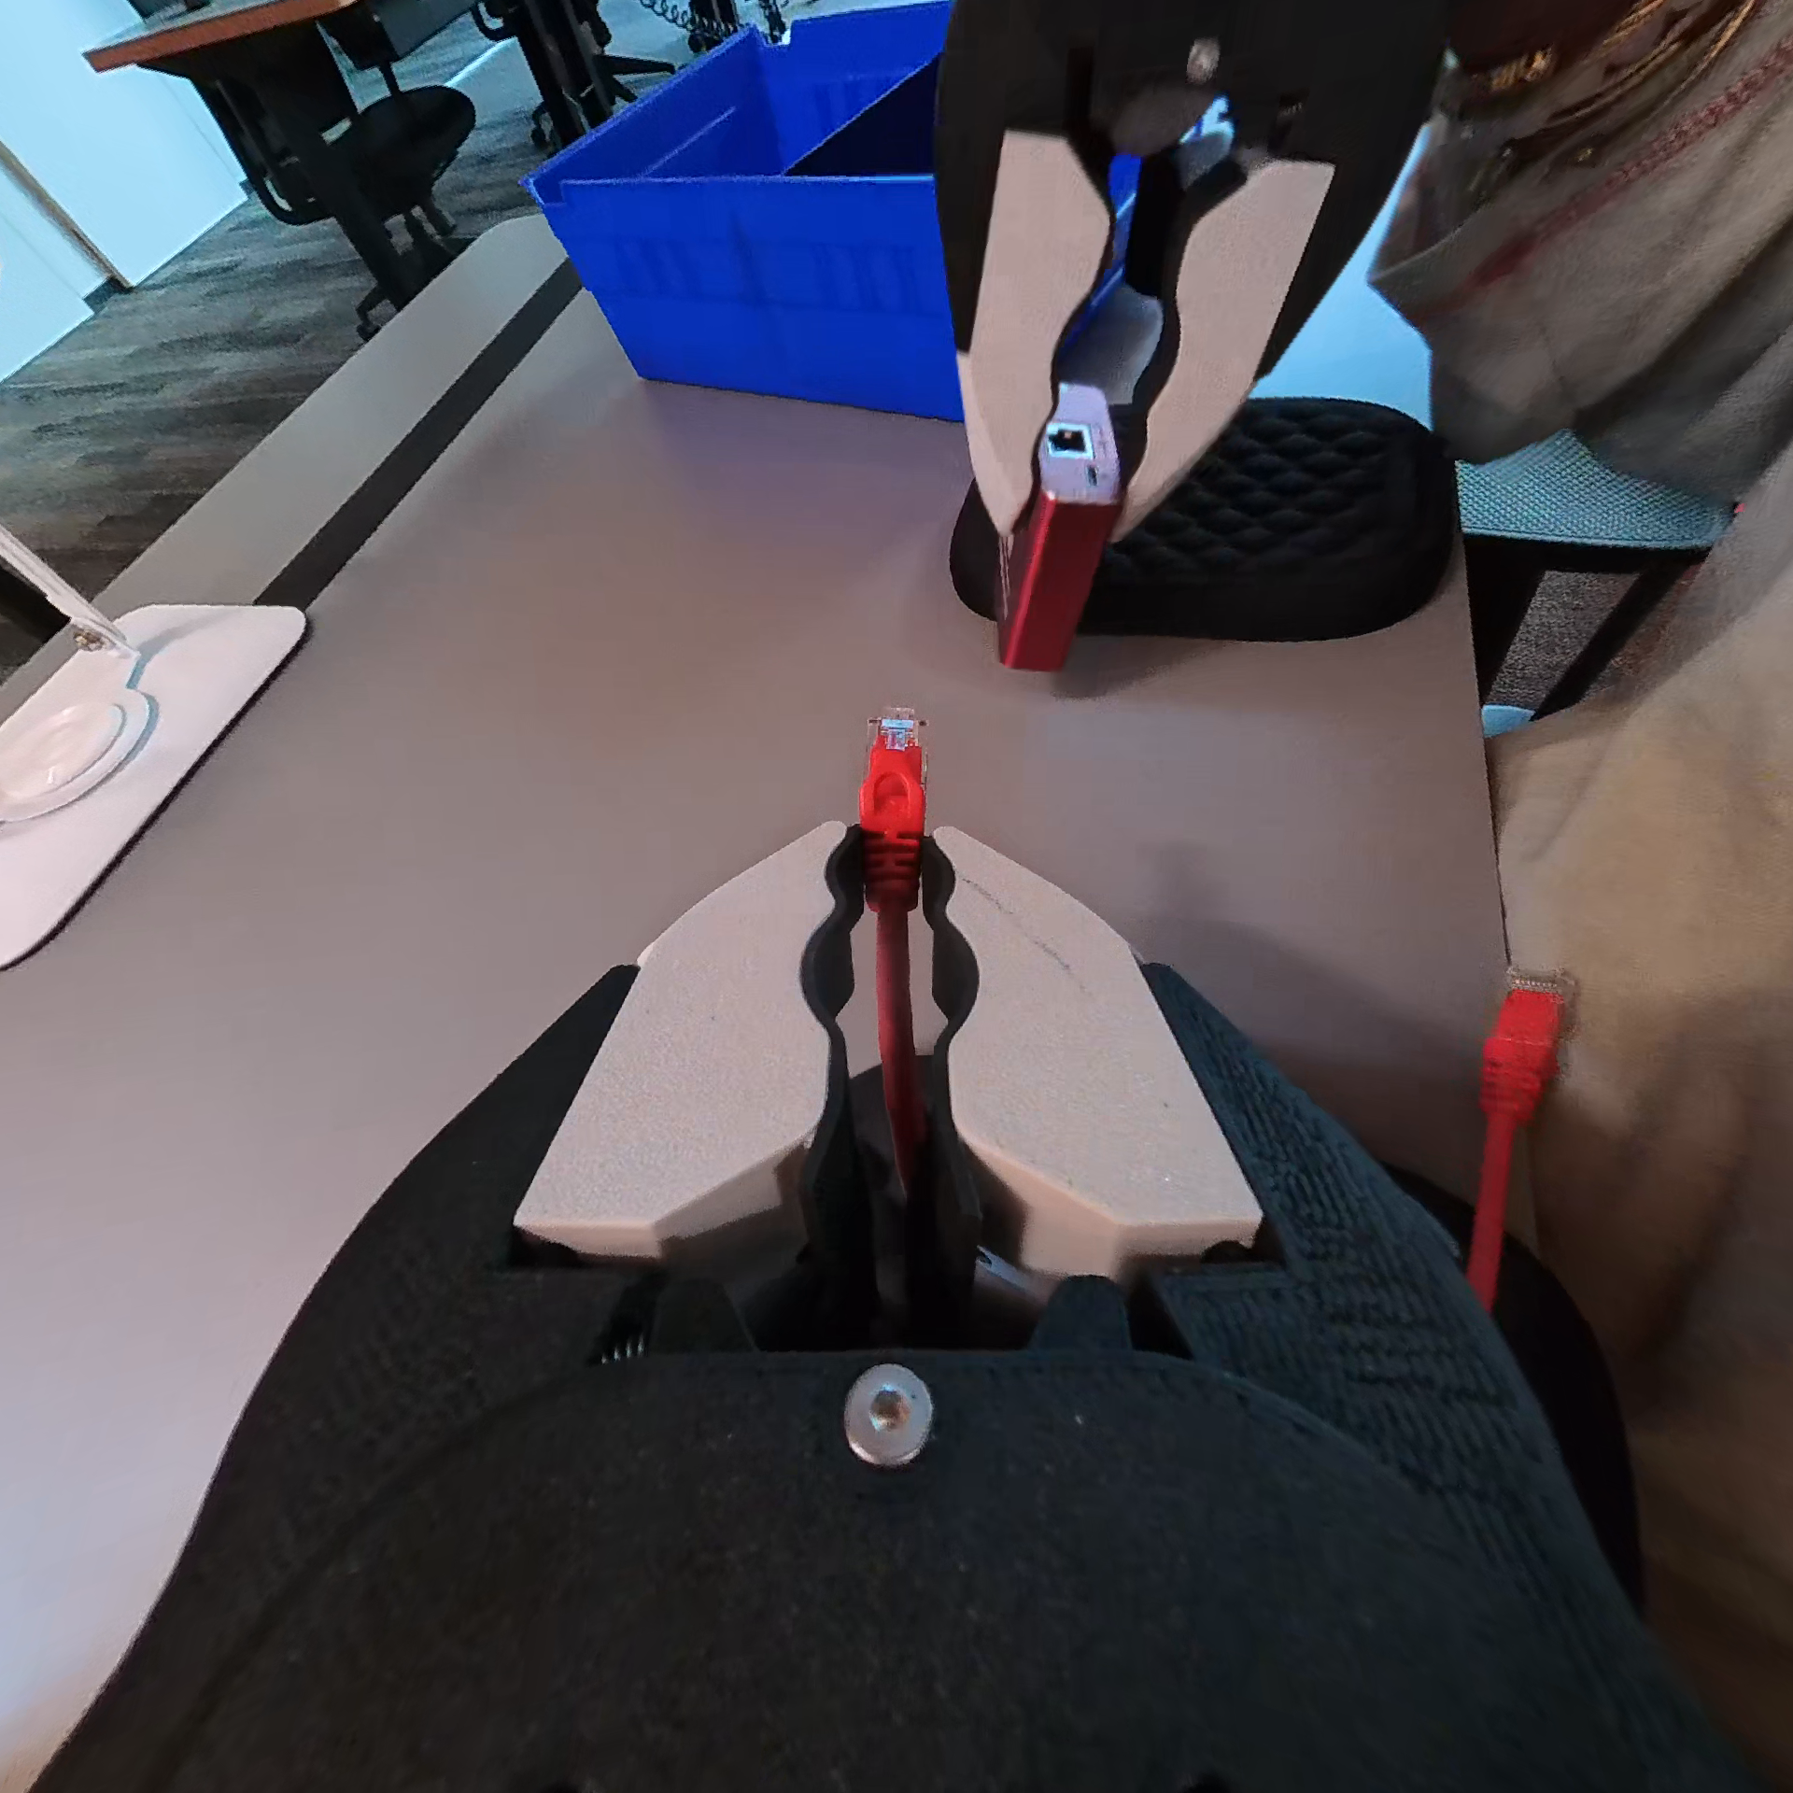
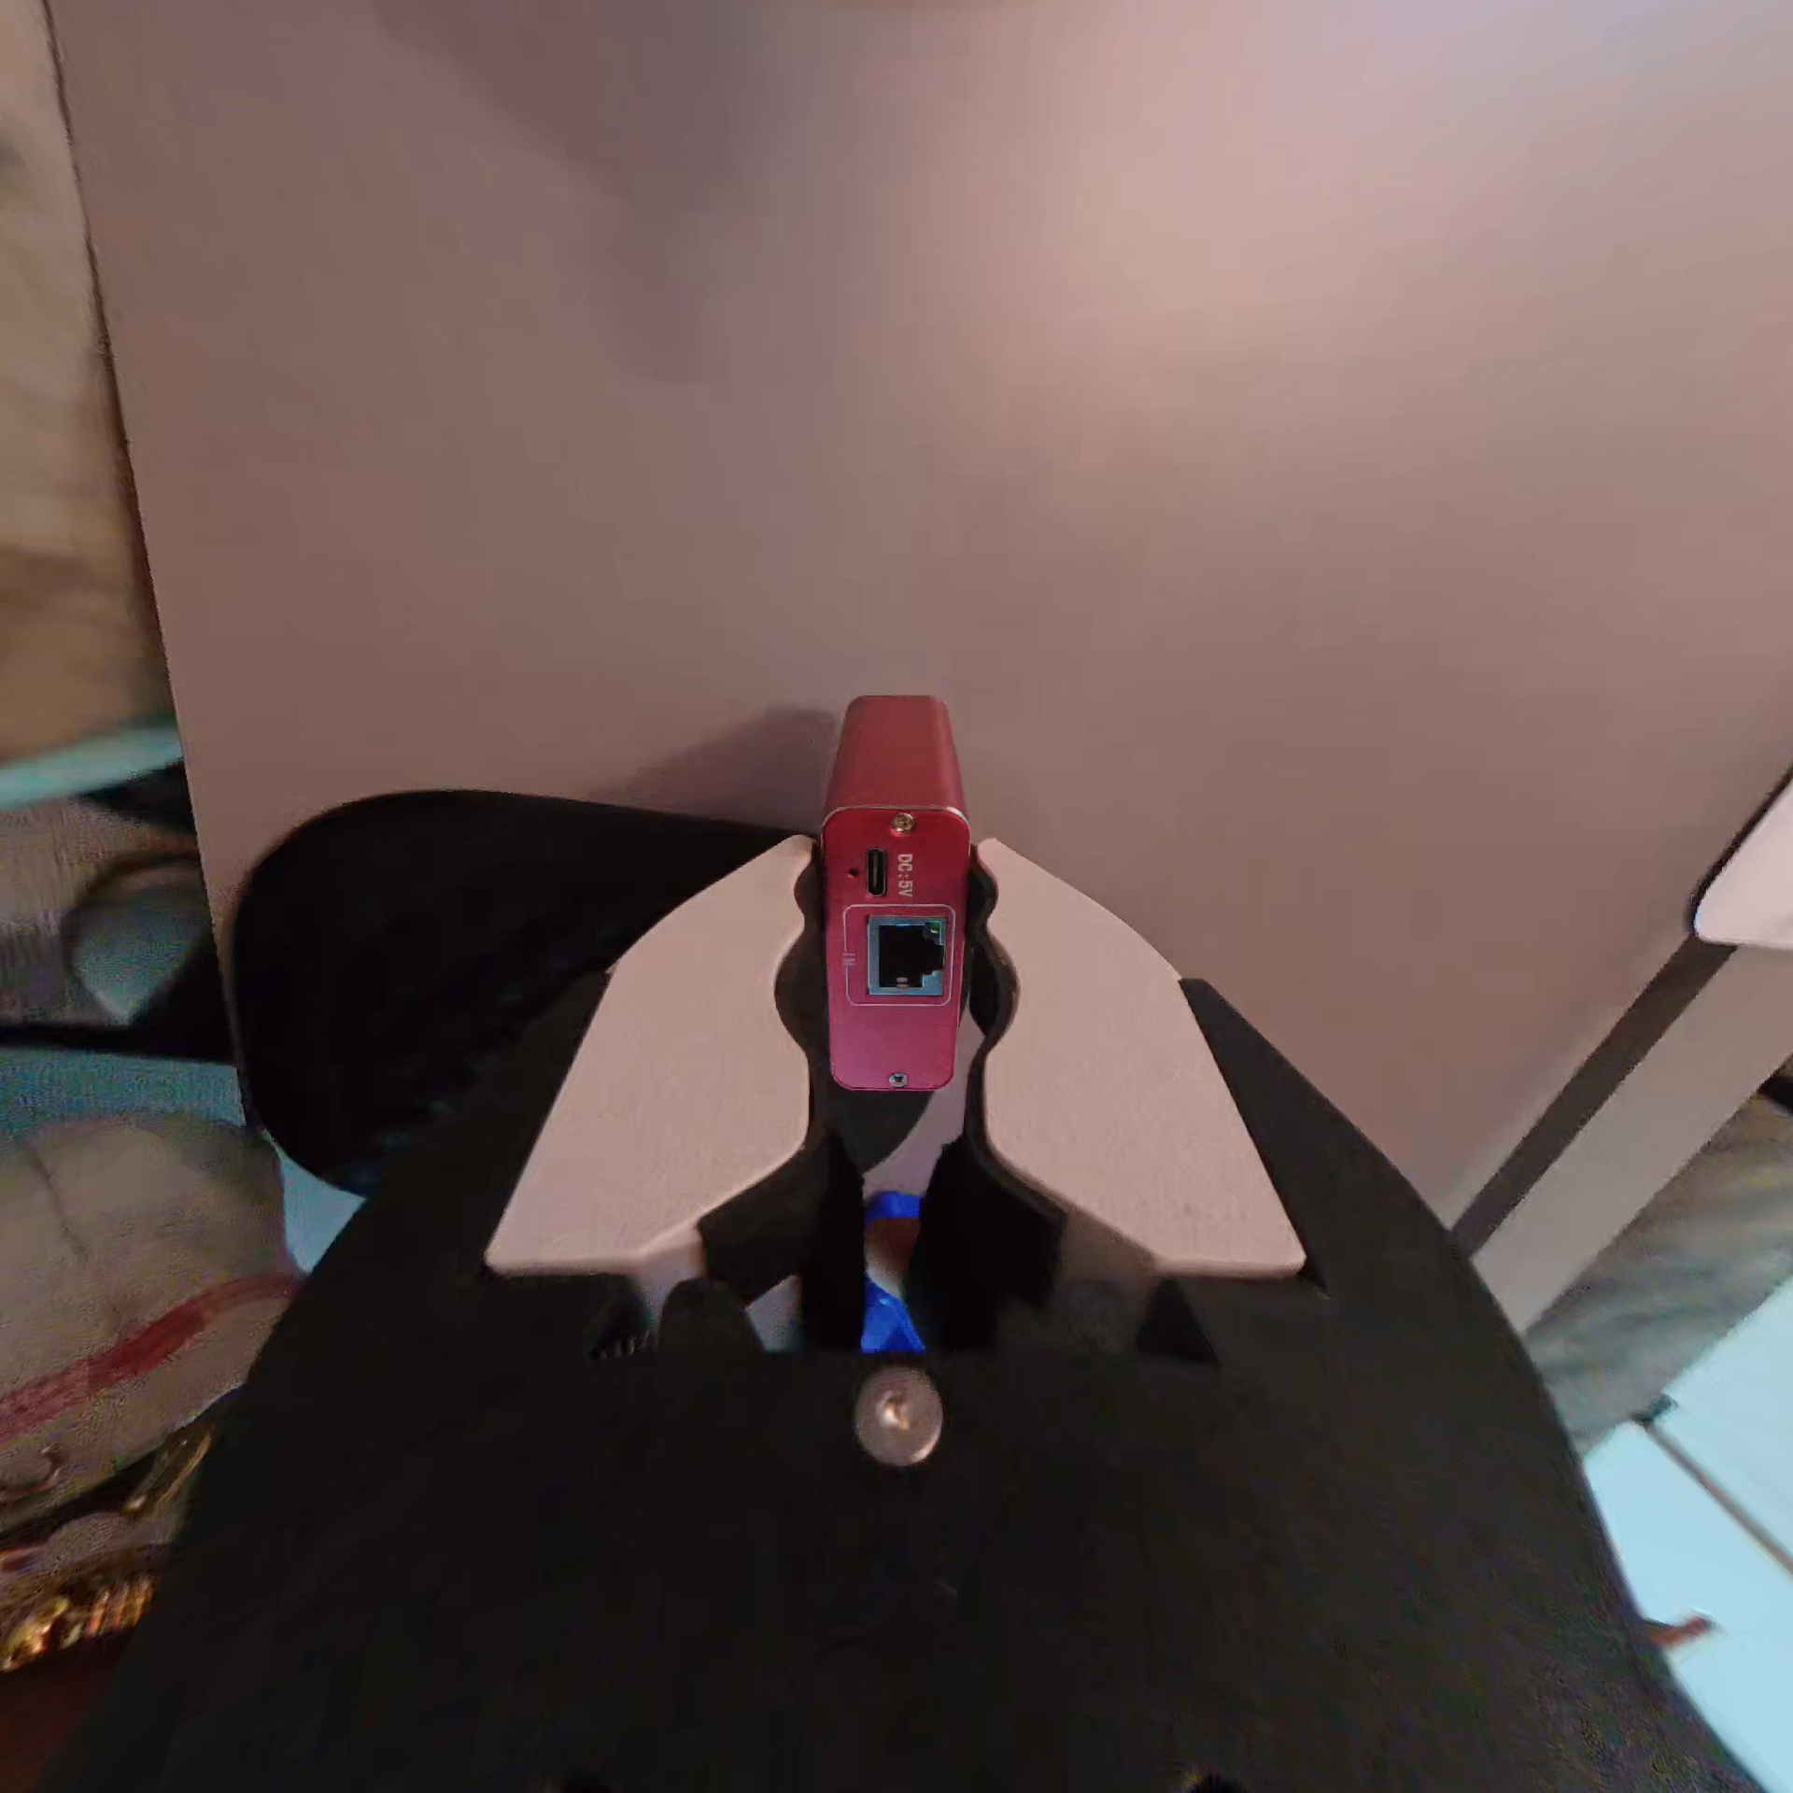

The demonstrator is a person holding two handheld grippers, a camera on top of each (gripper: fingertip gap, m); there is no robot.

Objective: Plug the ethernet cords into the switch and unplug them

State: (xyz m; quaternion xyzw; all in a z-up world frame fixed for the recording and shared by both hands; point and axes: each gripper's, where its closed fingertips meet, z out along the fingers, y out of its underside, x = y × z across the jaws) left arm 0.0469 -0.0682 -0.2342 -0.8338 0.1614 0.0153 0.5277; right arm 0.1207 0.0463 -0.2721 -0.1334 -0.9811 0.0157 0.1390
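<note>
Left wrist view: your left gripper [image 1: 891,839] is clamped on the ribbed boot of a red ethernet cord [image 1: 895,970], its clear plug [image 1: 897,728] sticking out past the fingertips above the grey table [image 1: 582,679].
Right wrist view: your right gripper [image 2: 895,854] is closed on a red switch [image 2: 895,970], pinched by its sides; the end face shows an empty ethernet port [image 2: 907,956].
Gap: plug and switch [image 1: 1053,553] are apart, nothing plugged in.
Switch pose: tilted, its lower end just above the table beside a black quilted pad [image 1: 1281,524].
Second plug: another red connector [image 1: 1523,1048] hangs at your right edge.
Behind: blue bin [image 1: 776,262].
</note>
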